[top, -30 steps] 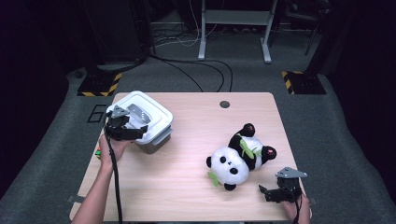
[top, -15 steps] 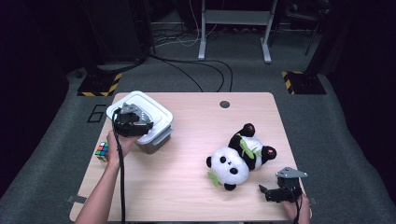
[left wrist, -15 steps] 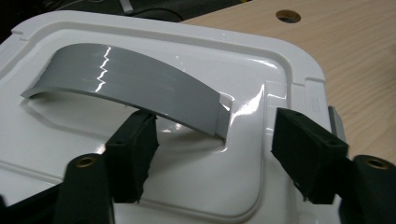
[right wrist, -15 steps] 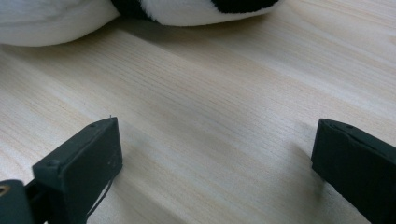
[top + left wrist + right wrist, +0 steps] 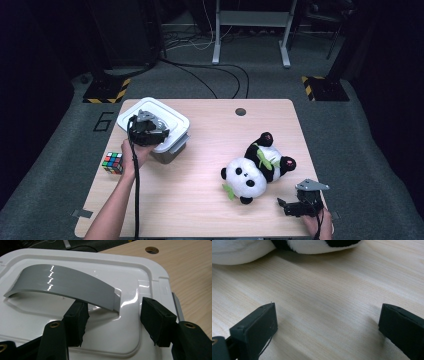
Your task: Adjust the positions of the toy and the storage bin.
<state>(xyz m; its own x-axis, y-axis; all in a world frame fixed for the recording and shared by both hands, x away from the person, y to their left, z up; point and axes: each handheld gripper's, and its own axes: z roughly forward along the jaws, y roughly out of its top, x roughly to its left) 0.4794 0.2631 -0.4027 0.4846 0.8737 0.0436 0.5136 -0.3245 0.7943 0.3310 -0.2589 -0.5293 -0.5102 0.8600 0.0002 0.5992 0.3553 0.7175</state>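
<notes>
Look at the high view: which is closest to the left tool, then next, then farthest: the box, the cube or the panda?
1. White box: right under the left tool, far left of the table.
2. Colourful cube: at the left edge, nearer the person.
3. Panda: farthest, on the right side.

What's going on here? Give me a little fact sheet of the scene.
Work in hand: going for the grey handle on the white box lid
Left gripper: over the lid, jaws have just been closing around the handle's end, pads not yet pressing
Right gripper: open, low over the table, holding nothing
Toy panda: lying near the right gripper
Puzzle cube: at the table's left edge
</notes>
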